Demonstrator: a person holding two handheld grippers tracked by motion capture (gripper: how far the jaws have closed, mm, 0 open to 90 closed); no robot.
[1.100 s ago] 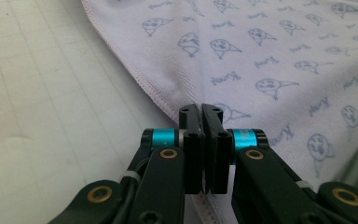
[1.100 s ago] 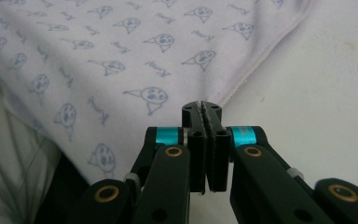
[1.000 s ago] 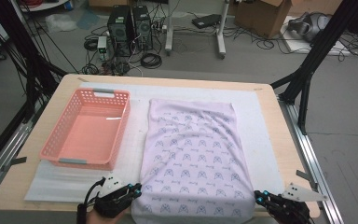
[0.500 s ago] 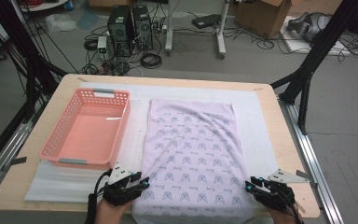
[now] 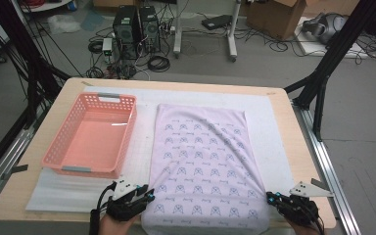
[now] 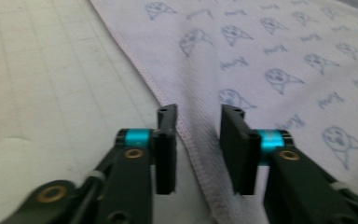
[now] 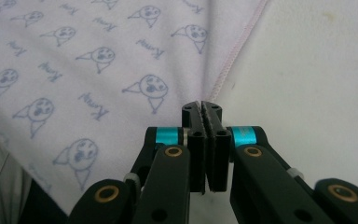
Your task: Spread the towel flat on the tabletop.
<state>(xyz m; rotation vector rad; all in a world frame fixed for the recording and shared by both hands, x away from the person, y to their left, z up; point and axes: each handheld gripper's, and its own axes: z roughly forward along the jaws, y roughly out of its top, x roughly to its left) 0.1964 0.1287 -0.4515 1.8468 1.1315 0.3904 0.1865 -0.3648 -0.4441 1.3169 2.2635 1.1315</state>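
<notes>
step: grabbing near corners of cloth (image 5: 200,161), flat on worktop (image 5: 293,132) right of basket (image 5: 90,137) | left claw (image 6: 198,140) part open astride cloth's left hem, just been opening | right claw (image 7: 207,140) clamped on right hem | next: left must close, then lift evenly

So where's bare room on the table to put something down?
Free: the white mat strip between the cloth and the table's right edge, the mat in front of the pink basket, and inside the empty basket. Crowded: the near cloth corners, where the left hand-held gripper and right hand-held gripper sit.
</notes>
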